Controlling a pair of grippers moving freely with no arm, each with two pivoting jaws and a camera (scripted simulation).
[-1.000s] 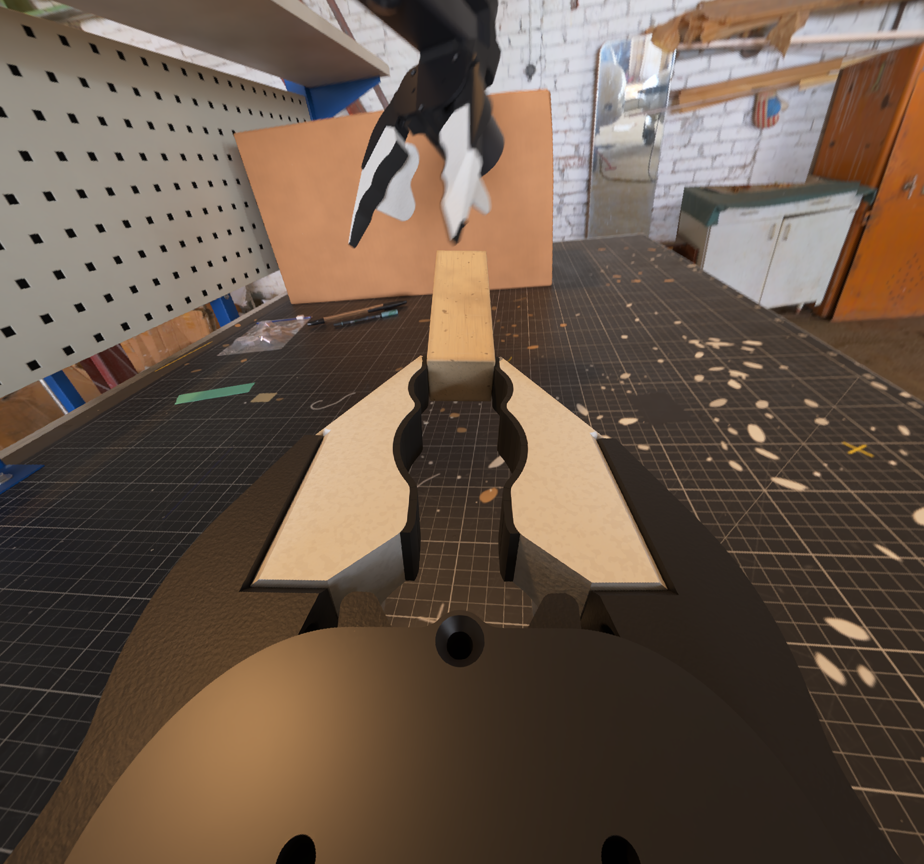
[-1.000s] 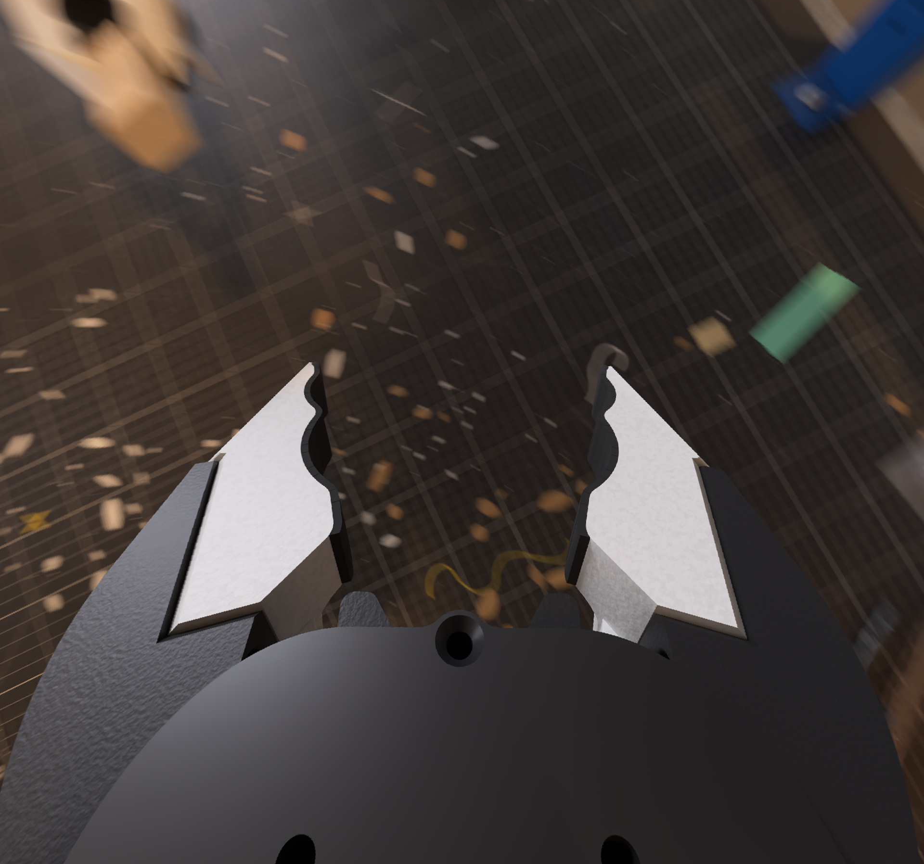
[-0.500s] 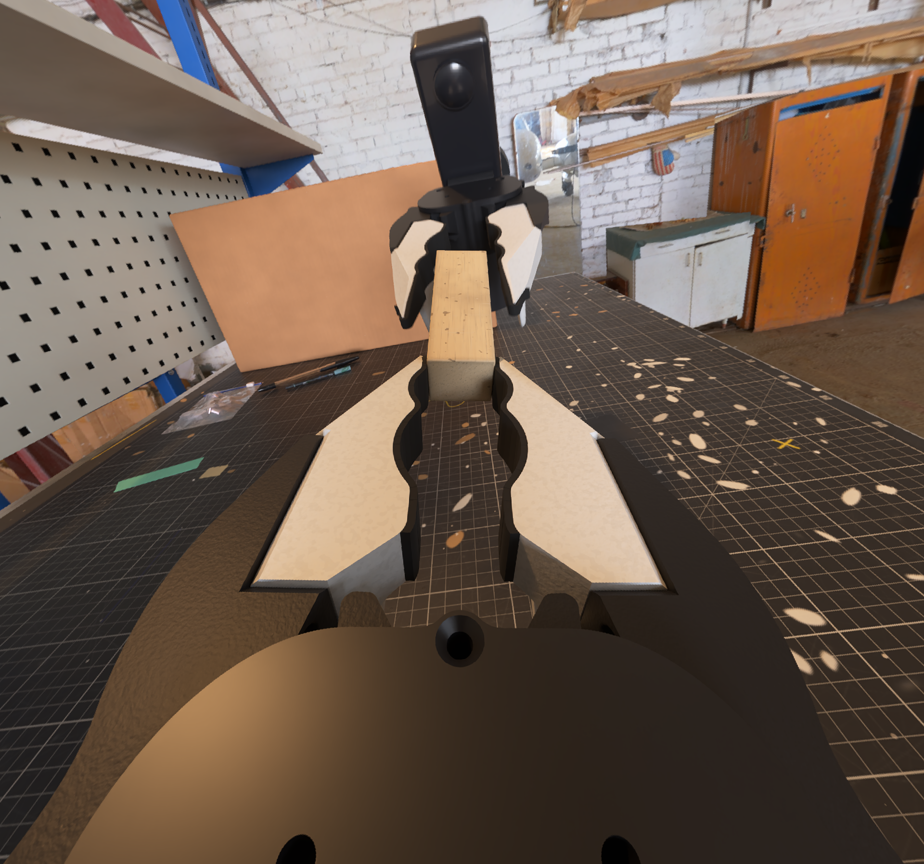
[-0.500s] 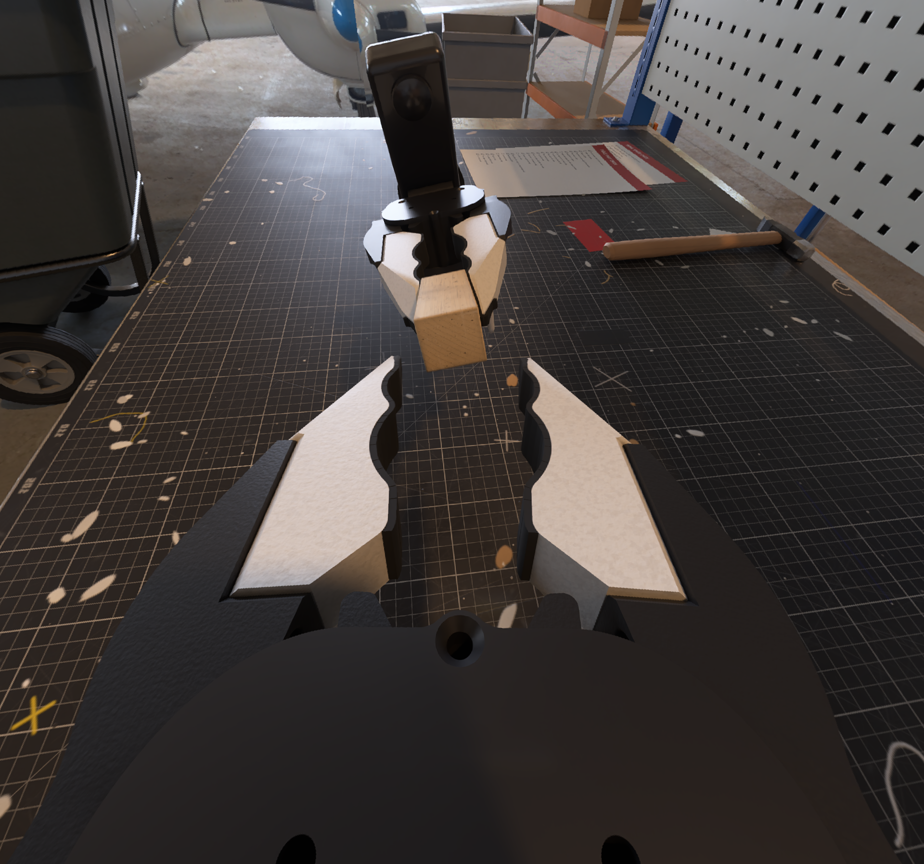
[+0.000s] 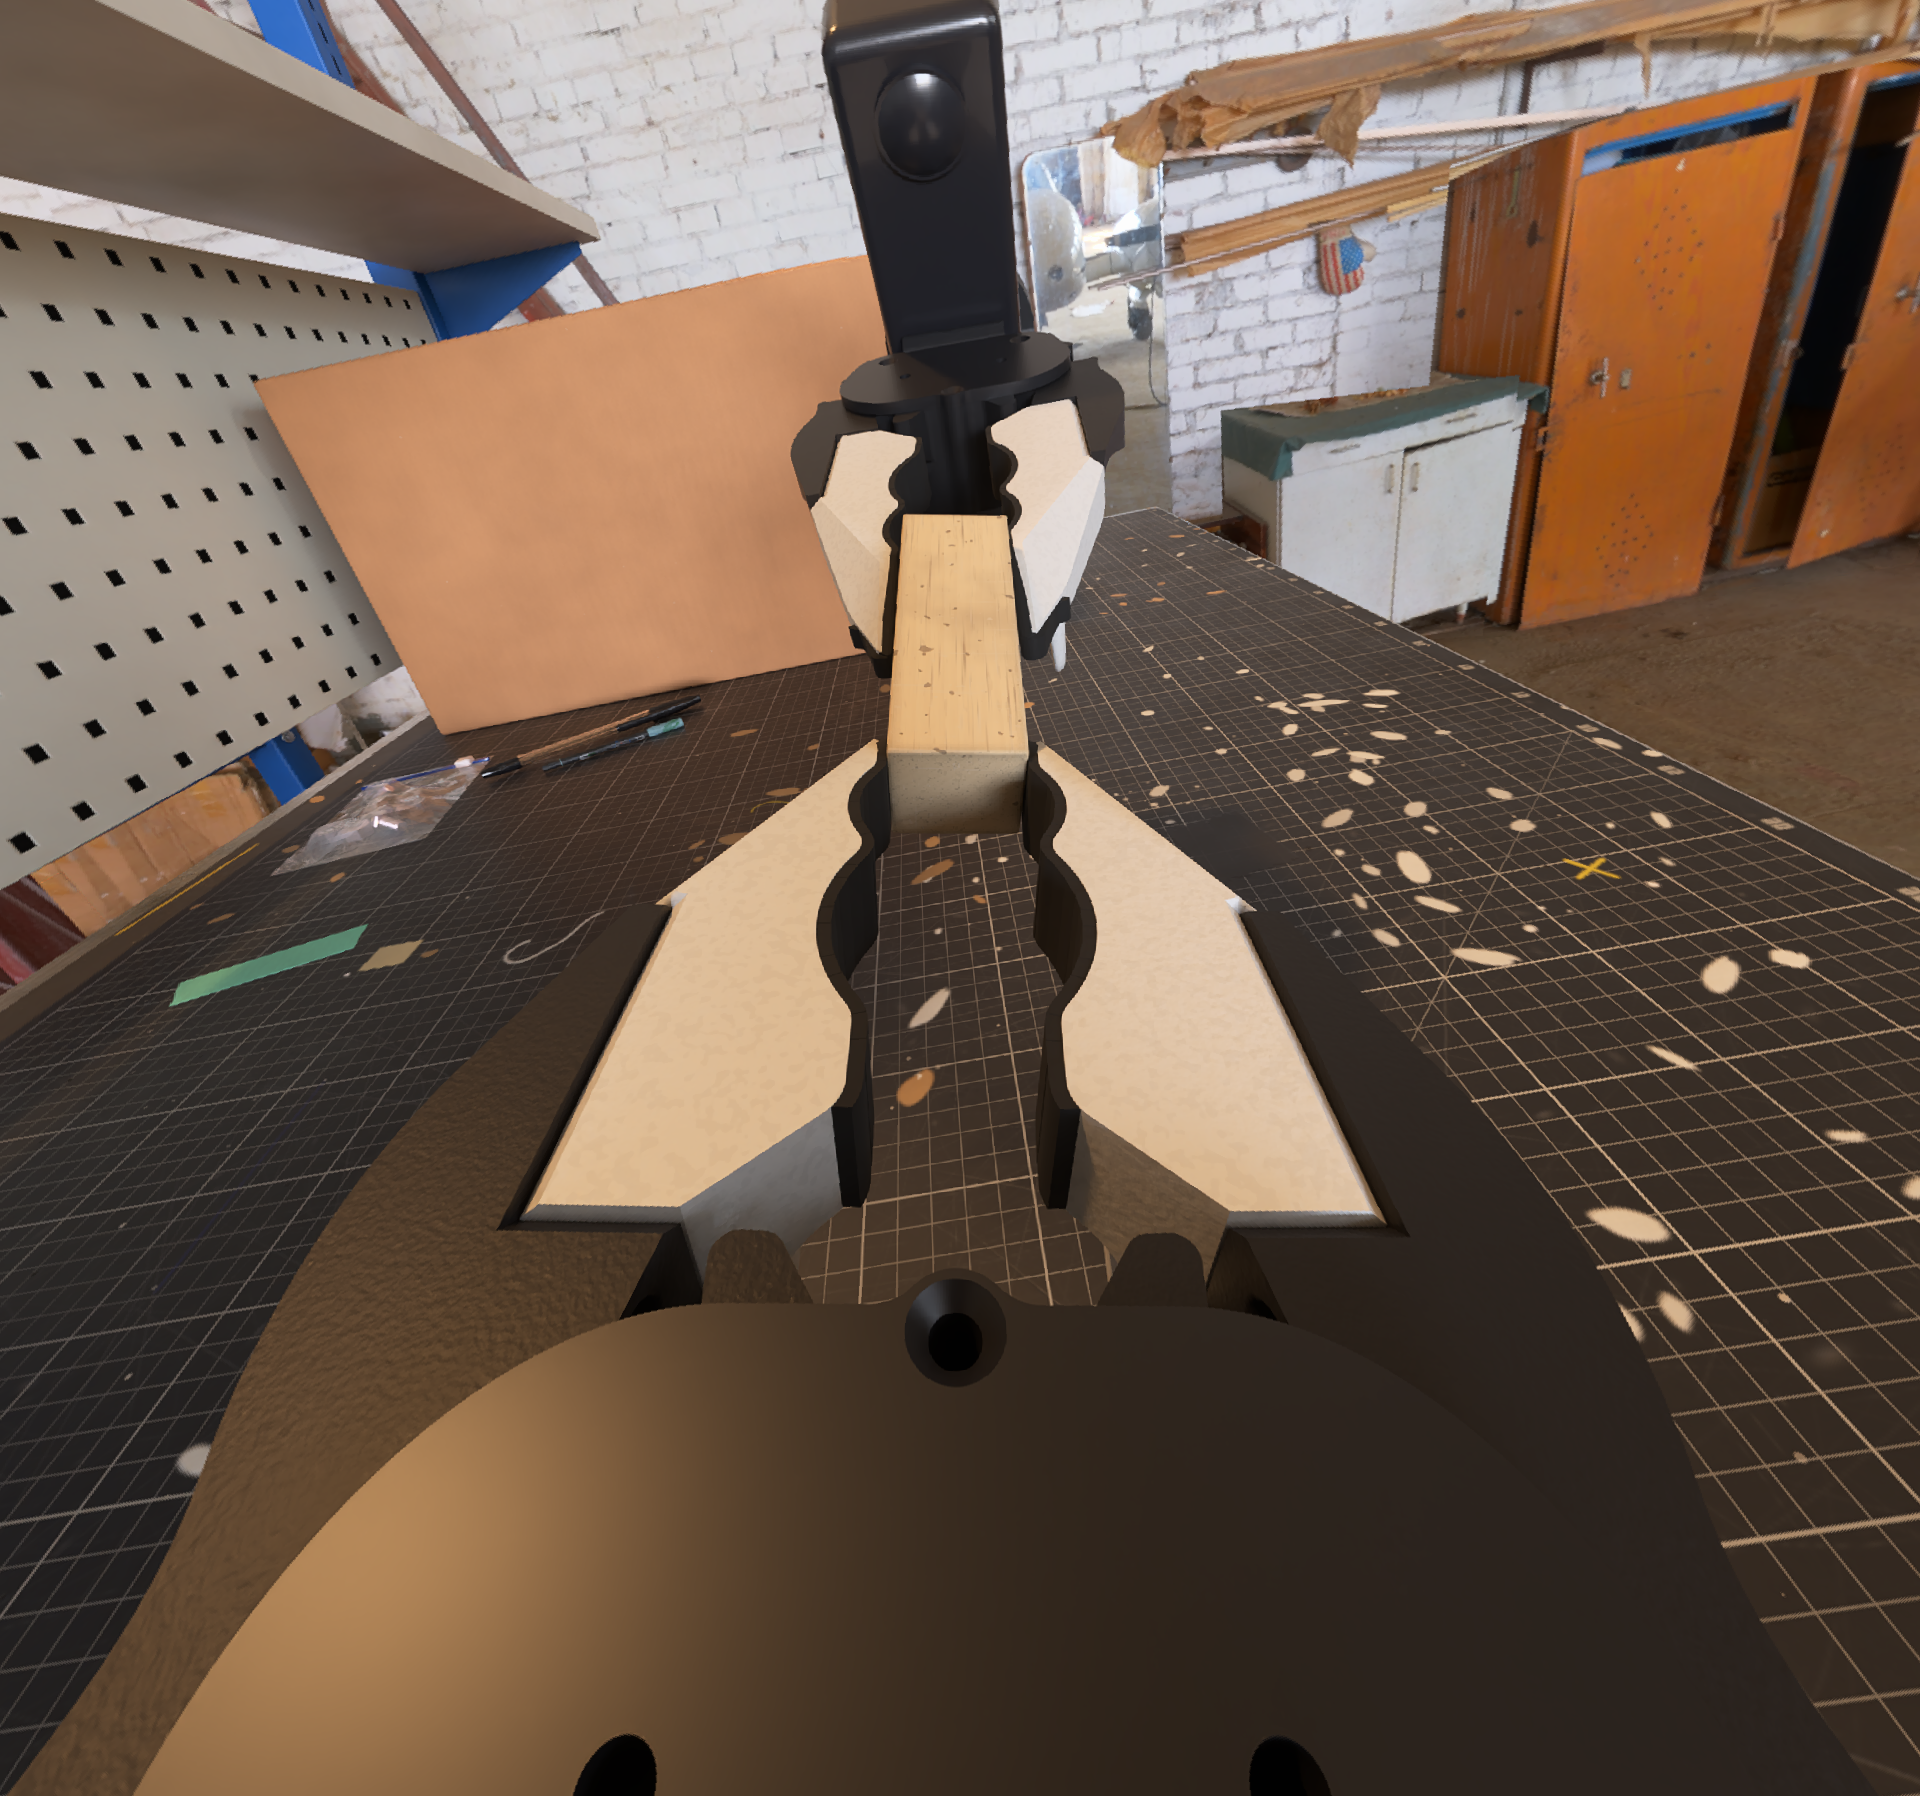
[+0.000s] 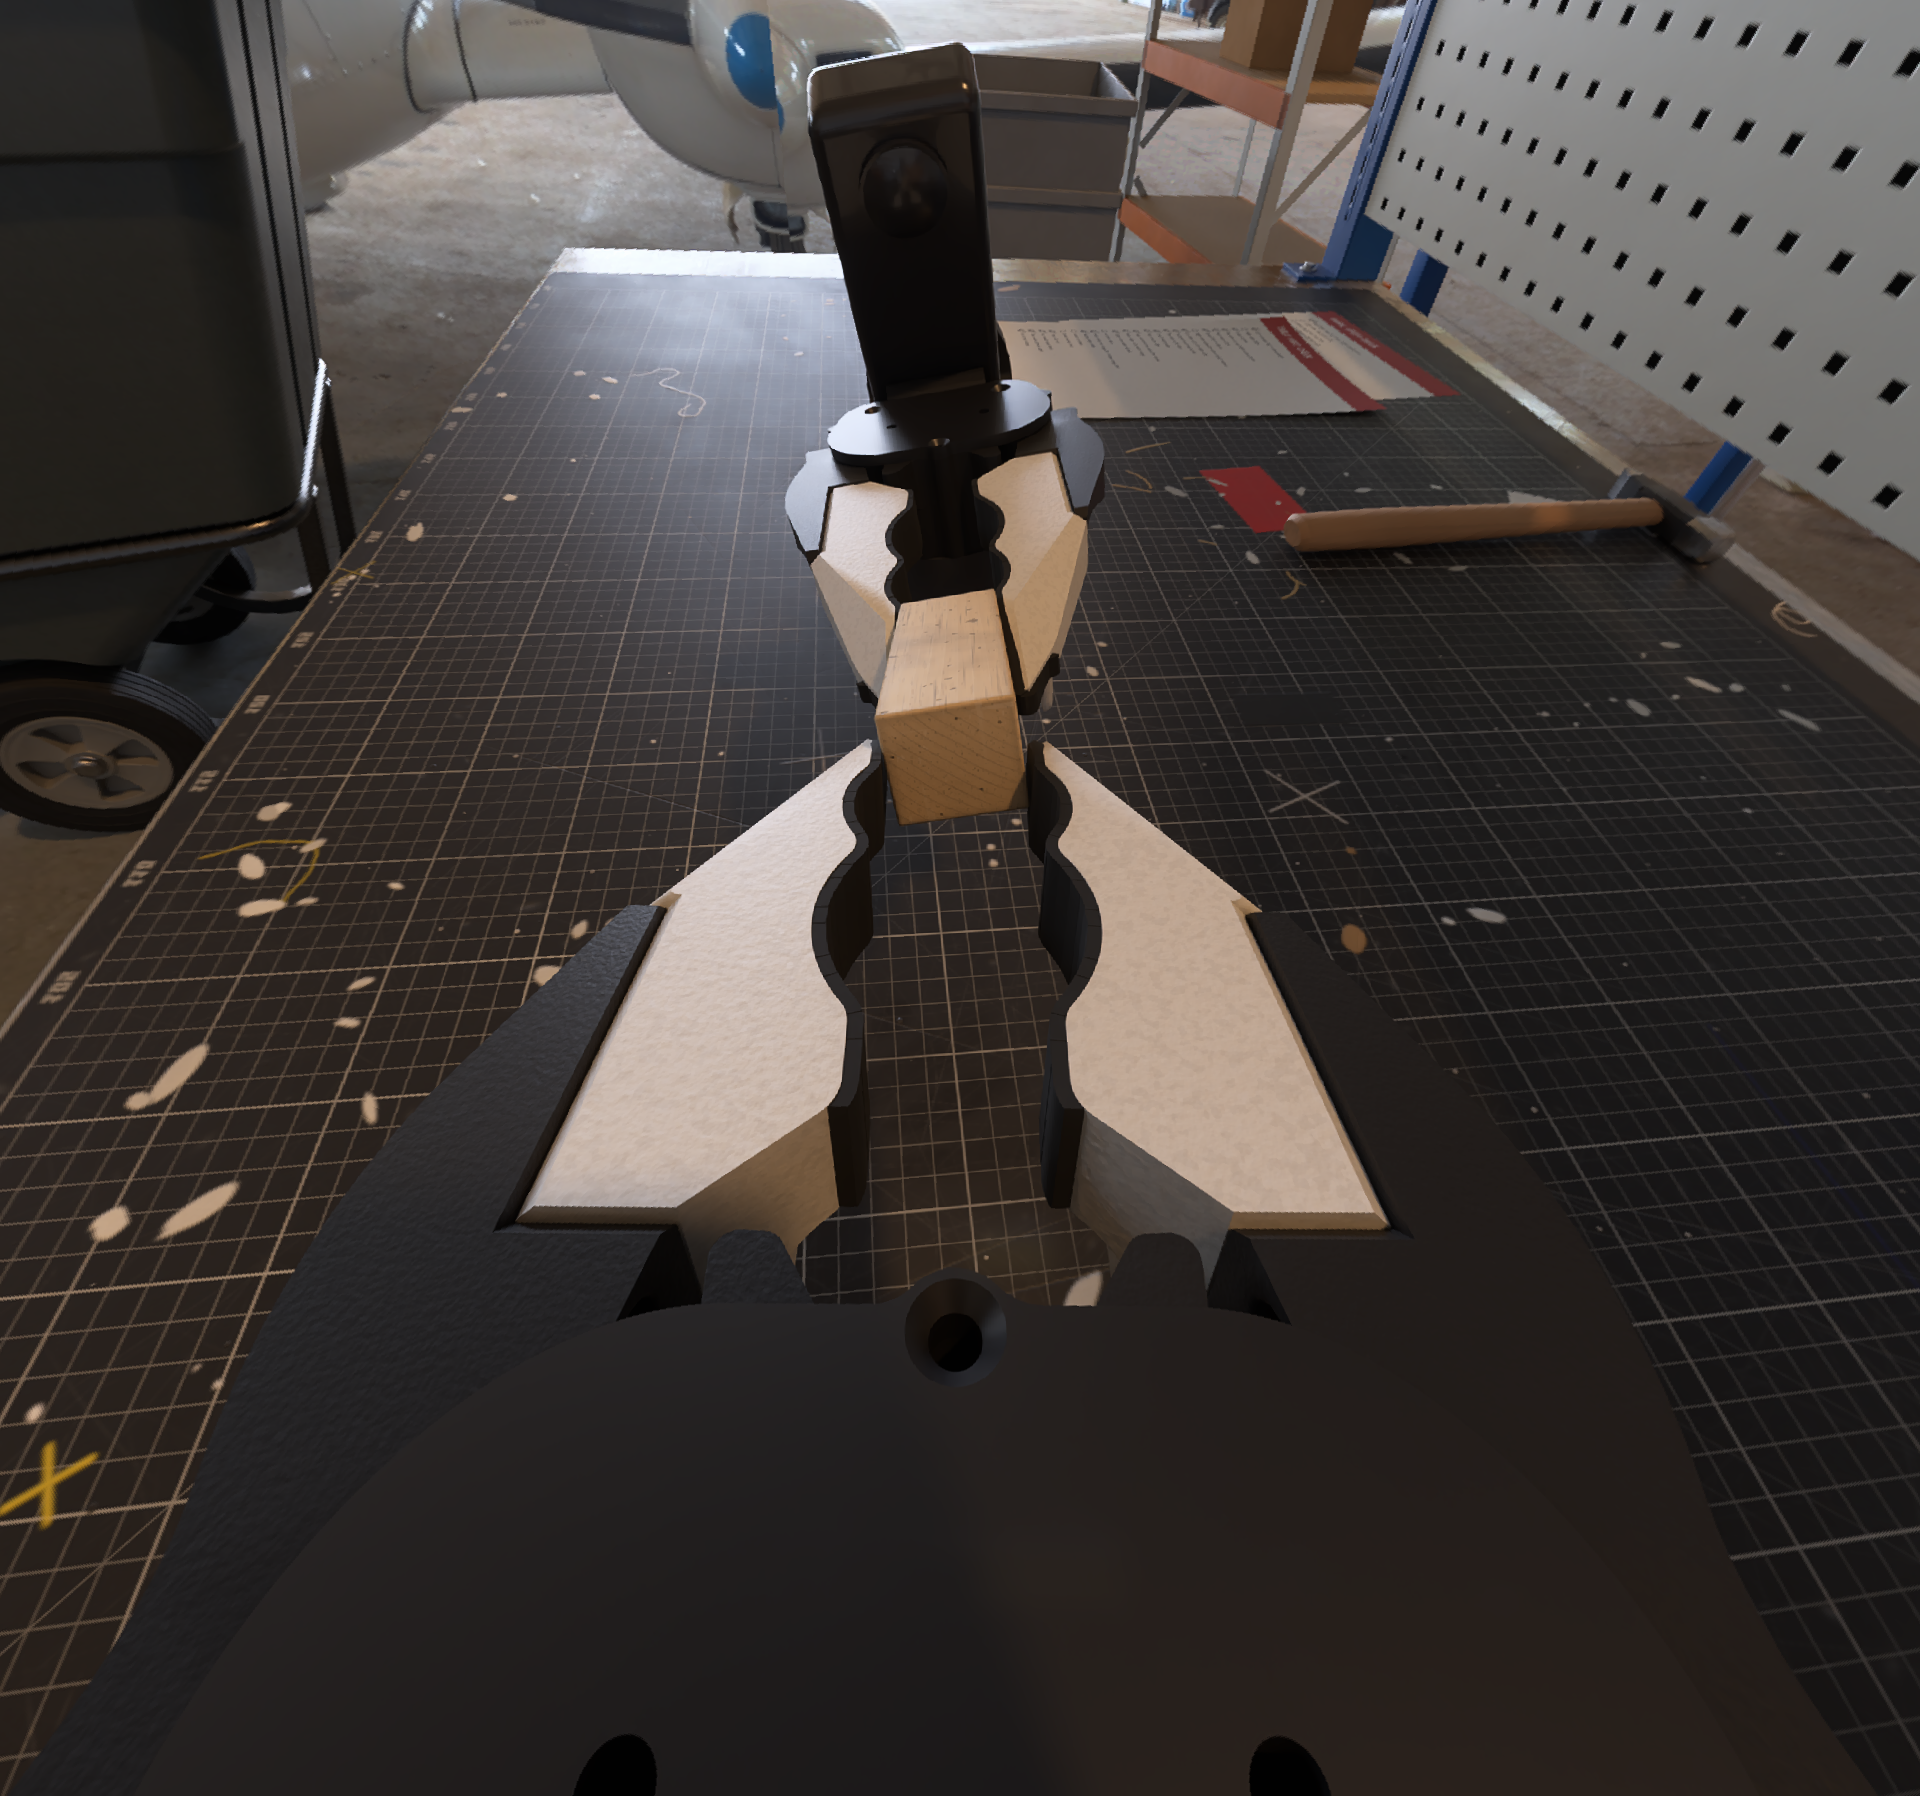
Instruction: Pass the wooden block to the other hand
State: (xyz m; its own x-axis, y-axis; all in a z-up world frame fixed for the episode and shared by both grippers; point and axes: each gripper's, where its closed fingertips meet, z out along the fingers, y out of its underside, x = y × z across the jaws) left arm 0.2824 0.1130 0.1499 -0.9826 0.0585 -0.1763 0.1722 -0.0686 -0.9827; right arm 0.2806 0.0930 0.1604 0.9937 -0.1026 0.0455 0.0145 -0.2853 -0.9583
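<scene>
The right gripper (image 6: 954, 790) fills the near part of the view, its jaws closed on the near end of the wooden block (image 6: 948, 707). The block is held clear of the table (image 6: 520, 686), tilted slightly. Its far end sits between the jaws of the left gripper (image 6: 948, 645), which faces back this way. On the table to the far right lie a hammer (image 6: 1496, 522), a red card (image 6: 1252, 497) and a sheet of paper (image 6: 1195, 364), below a pegboard (image 6: 1683, 136).
</scene>
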